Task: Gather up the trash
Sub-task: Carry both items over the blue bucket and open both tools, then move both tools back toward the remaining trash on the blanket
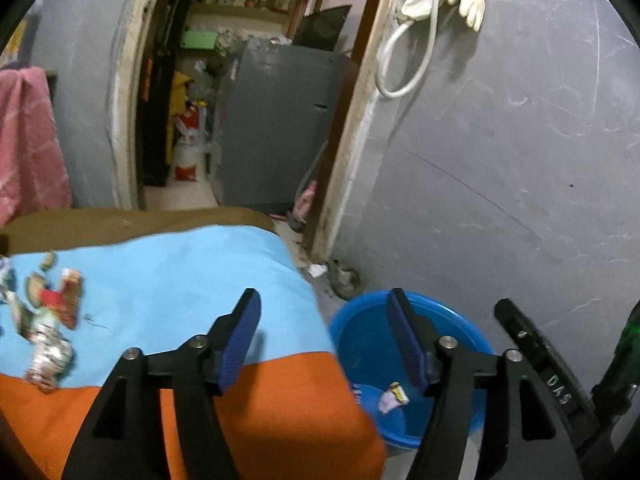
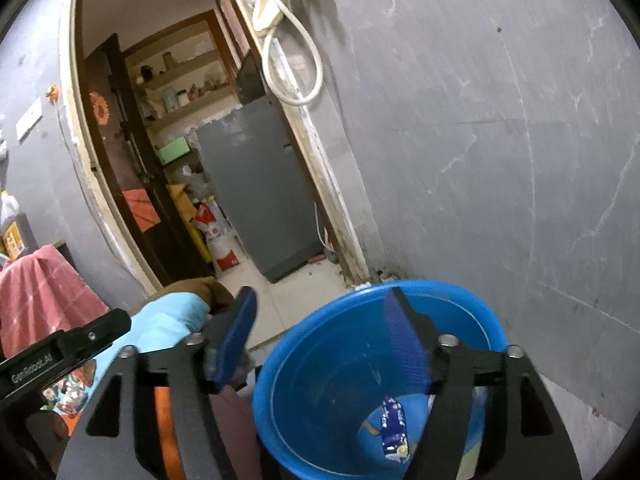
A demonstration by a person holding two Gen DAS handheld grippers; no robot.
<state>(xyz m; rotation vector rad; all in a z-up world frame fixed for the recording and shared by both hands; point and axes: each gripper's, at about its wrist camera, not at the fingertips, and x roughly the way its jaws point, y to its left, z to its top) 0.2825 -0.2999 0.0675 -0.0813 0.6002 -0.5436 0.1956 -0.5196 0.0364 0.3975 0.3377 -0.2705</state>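
Lying in the blue bucket below the open right hand-held gripper: wrapper.

My blue bucket at lower right looks like smooth, glossy plastic. The cloth at lower left is matt. Crinkled, shiny foil wrappers lie on it.

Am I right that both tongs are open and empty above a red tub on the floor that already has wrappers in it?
Only the colour is wrong: the tub is blue, as the right wrist view shows. Both the left tongs and right tongs are open and empty, and wrappers lie inside.
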